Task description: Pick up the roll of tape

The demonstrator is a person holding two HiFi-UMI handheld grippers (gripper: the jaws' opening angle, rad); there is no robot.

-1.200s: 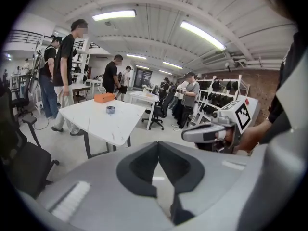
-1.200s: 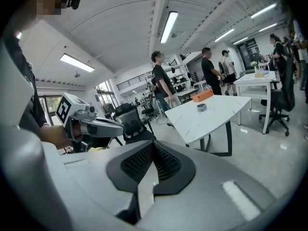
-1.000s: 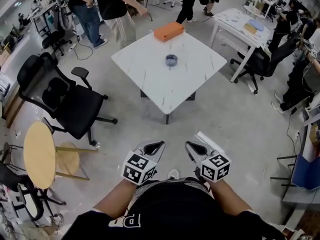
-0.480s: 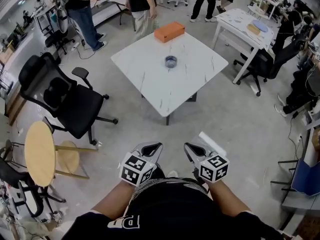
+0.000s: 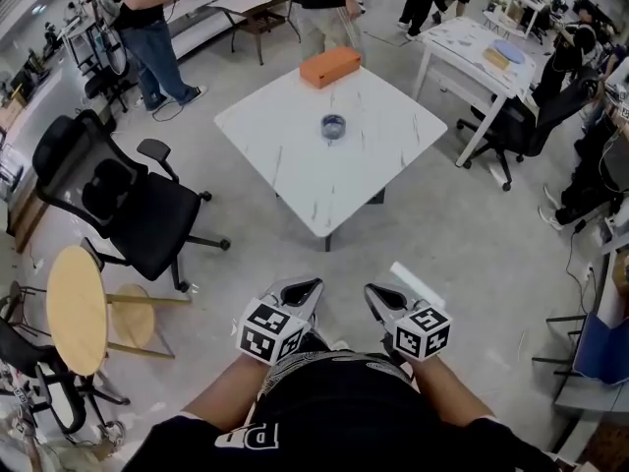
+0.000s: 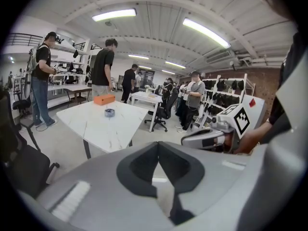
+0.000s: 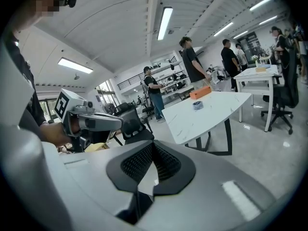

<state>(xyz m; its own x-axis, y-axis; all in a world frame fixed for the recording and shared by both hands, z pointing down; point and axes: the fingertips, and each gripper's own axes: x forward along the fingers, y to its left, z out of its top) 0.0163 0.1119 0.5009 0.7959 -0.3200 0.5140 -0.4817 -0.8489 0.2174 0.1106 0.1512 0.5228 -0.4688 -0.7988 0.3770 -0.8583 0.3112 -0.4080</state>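
Grey tape roll (image 5: pixel 334 124) well beyond left claw (image 5: pixel 311 285), right claw (image 5: pixel 373 289).

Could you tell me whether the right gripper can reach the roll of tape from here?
Probably not yet: the right gripper hangs well short, with open floor between it and the white table bearing the roll of tape. Nothing blocks the way.

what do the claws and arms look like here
The left claw and right claw are light grey plastic shells, each with two curved jaws lined in black textured pads and a white cube of black square markers behind. No cables show. The person wears a black short-sleeved top with white lettering.
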